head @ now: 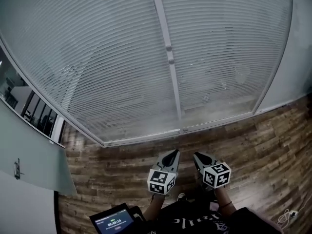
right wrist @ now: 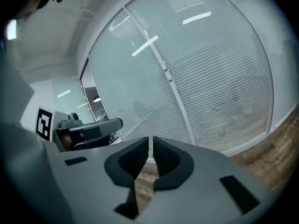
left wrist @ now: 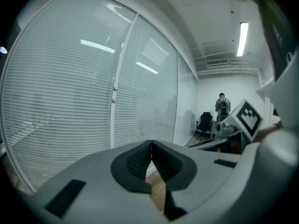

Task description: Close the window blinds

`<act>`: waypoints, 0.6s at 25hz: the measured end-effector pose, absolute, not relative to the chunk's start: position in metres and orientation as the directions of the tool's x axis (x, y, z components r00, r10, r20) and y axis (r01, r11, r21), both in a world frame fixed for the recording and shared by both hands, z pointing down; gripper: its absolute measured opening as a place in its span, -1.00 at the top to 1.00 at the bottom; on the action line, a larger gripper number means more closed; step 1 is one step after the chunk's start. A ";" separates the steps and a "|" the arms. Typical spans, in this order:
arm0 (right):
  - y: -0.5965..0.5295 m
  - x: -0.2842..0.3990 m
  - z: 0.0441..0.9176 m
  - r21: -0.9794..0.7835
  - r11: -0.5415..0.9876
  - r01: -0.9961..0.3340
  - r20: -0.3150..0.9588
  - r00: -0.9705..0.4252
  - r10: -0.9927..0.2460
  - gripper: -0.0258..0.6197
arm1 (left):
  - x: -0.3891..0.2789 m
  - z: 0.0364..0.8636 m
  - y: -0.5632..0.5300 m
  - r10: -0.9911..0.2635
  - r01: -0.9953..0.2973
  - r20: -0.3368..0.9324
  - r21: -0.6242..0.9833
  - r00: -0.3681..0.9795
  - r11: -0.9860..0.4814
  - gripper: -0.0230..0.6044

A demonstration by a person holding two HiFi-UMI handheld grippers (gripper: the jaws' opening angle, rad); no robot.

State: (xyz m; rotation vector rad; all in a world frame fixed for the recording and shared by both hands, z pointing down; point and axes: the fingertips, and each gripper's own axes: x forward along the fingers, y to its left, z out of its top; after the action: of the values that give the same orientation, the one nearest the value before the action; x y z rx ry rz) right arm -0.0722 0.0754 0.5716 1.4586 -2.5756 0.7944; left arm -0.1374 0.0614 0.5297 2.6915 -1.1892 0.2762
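The window blinds [head: 97, 67] hang behind two glass panels, their slats turned flat so the panes look milky white. A white post [head: 165, 82] with two small knobs [head: 170, 55] splits the panels. My left gripper [head: 171, 153] and right gripper [head: 197, 156] hover side by side over the wood floor, a short way back from the window's bottom rail. In the left gripper view the left gripper [left wrist: 152, 143] has its pads pressed together with nothing between them. In the right gripper view the right gripper [right wrist: 150, 140] is shut too, holding nothing. The blinds [right wrist: 210, 69] fill that view.
A glass partition [head: 34, 145] stands at the left. A small screen [head: 114, 221] sits at my waist. A white cable [head: 287, 216] lies on the floor [head: 253, 145] at the right. Far down the room a person [left wrist: 223, 106] stands near an office chair [left wrist: 204, 122].
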 end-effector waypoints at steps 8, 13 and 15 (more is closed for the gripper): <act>0.159 -0.085 0.571 -0.379 0.421 -0.824 0.331 -0.546 -0.770 0.80 | -0.143 0.529 0.137 -0.705 -0.735 0.218 0.119 0.675 -0.667 0.91; 0.201 -0.077 0.567 -0.363 0.456 -0.813 0.324 -0.569 -0.756 0.80 | -0.130 0.529 0.181 -0.720 -0.748 0.206 0.135 0.663 -0.650 0.91; 0.223 -0.071 0.566 -0.358 0.474 -0.805 0.325 -0.583 -0.745 0.80 | -0.122 0.531 0.202 -0.728 -0.758 0.212 0.140 0.652 -0.638 0.91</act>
State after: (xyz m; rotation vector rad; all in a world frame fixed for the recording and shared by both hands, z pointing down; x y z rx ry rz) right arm -0.0711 0.2235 0.5658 1.3685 -2.5887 0.7303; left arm -0.1222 0.2024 0.5307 2.6541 -1.2108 0.1995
